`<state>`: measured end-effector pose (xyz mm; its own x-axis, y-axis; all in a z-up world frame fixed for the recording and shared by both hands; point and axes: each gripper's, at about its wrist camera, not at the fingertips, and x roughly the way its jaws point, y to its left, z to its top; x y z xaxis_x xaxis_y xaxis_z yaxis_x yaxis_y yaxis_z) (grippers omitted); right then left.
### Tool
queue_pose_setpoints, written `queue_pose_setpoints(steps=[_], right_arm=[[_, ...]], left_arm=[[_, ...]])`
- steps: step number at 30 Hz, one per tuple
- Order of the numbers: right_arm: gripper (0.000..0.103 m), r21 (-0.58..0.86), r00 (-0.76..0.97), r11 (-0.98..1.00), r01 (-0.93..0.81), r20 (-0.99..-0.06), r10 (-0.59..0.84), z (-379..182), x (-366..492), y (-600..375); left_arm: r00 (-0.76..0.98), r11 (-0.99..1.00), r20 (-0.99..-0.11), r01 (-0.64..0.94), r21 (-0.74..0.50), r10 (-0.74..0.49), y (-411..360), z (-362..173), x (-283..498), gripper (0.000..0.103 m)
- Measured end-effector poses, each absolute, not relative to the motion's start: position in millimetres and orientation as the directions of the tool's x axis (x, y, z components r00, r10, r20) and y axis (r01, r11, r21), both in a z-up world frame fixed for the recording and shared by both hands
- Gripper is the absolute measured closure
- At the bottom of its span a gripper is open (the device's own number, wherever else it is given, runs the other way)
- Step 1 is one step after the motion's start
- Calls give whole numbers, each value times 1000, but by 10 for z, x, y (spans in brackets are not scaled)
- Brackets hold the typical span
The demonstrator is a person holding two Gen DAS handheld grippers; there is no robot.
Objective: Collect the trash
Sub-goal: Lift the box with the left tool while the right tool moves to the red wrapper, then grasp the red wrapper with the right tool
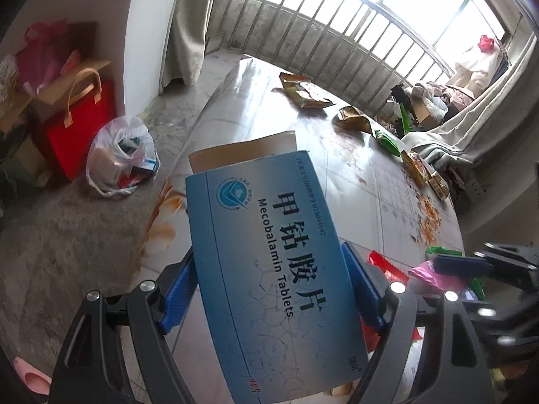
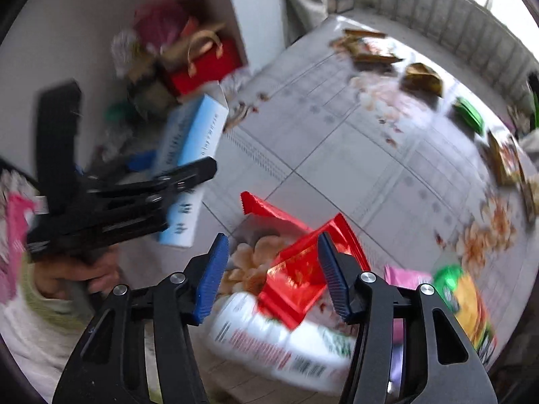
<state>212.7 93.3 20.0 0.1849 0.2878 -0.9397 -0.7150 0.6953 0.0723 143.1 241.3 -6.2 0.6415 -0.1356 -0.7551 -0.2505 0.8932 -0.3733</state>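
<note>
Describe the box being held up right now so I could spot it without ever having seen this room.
Start at the long table with the flower-print cover, littered with wrappers. At its near end the left hand-held gripper clamps a flat blue medicine box between its blue pads, lifted above the table. It alone is a rigid carton, printed "Mecobalamin Tablets", with its end flap open; its neighbours are crinkled foil wrappers.

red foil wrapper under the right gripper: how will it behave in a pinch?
The red wrapper looks thin and creased, so probably floppy and very light, likely to crumple flat between the open right gripper pads. Its glossy foil may be slippery. It overlaps a white packet, which could shift if the wrapper drags.
</note>
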Motion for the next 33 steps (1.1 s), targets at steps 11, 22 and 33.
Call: queue_pose_setpoints(steps=[11, 22, 33], right_arm=[[60, -94, 190, 562, -822, -975, 115, -355, 2170, 1281], [102, -29, 158, 622, -783, -975, 154, -468, 2305, 1172], [103, 80, 259, 715, -695, -899, 353, 163, 2370, 736]], left_arm=[[652, 880, -754, -309, -362, -81, 2620, -39, 1245, 25], [648, 876, -758, -321, -360, -74, 2655, -47, 1187, 25], [661, 879, -746, -309, -363, -75, 2596, 25, 1170, 25]])
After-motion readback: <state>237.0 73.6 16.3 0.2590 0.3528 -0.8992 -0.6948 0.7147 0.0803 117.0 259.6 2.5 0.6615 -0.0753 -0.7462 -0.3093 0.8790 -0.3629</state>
